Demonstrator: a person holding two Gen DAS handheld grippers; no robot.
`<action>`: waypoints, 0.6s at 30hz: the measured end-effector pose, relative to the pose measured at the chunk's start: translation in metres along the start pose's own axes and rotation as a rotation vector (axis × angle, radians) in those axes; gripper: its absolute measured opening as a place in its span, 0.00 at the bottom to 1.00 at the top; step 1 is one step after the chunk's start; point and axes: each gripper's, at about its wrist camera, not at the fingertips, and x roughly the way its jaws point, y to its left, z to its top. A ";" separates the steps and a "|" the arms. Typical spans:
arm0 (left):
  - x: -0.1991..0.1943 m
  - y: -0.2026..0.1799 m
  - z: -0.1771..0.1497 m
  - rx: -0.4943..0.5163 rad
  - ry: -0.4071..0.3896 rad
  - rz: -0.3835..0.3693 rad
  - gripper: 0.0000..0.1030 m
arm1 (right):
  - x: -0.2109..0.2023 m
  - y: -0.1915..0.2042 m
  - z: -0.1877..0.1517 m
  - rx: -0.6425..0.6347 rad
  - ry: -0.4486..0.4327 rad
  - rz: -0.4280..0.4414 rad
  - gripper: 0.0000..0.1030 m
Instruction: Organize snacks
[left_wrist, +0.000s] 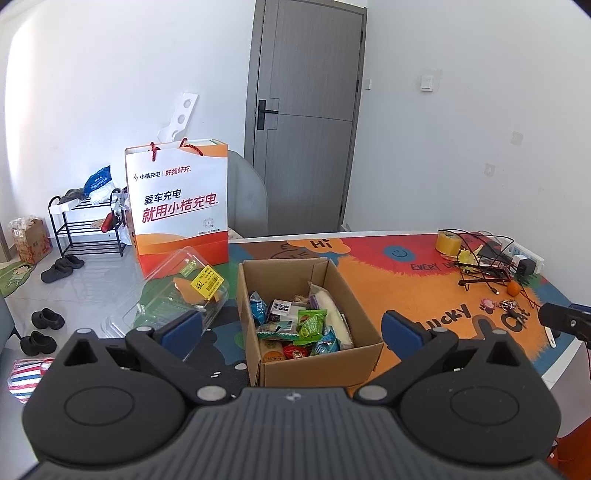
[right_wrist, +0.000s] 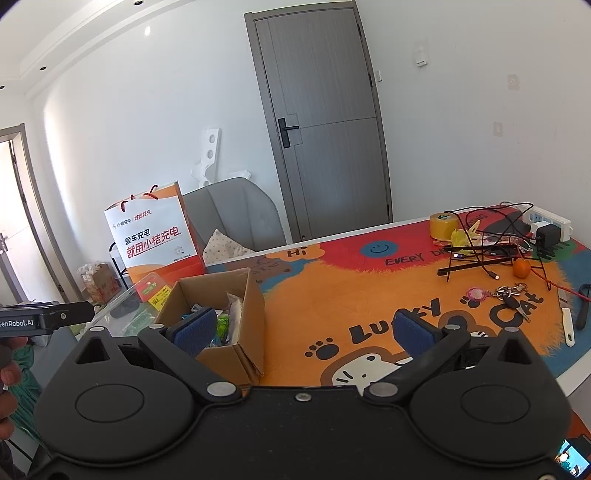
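Clear plastic clamshell tray (left_wrist: 181, 291): far left on the bench, touching or just beside the box; yellow price label on its lid.
Open brown cardboard box (left_wrist: 360, 295): centre-left on the cartoon-print bench mat (right_wrist: 332, 291), flaps up.
Assorted wrapped snack packets (left_wrist: 299, 325): heaped loose inside the box; none seen on the mat outside it.
Left gripper (left_wrist: 291, 326): jaws wide apart, holding nothing, hovering just near of the box.
Right gripper (right_wrist: 303, 328): jaws wide apart, holding nothing, to the right of the box over bare mat.
Far right: yellow tape roll (right_wrist: 443, 224), cables, small orange fruit (right_wrist: 521, 267), keys.
Step in hand: unsettled; snacks lying boxed fits gathering finished, or sorting out of the box pending.
Next move: cannot be fixed from this scene.
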 end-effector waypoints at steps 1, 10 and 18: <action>0.000 0.000 0.000 -0.001 0.000 0.002 1.00 | 0.000 0.000 0.000 -0.001 0.000 -0.001 1.00; -0.001 0.002 0.000 -0.006 -0.005 0.006 1.00 | 0.000 0.000 0.000 -0.001 0.001 0.002 1.00; -0.002 0.003 -0.001 -0.006 -0.004 0.004 1.00 | 0.000 0.000 0.000 0.000 0.004 0.002 1.00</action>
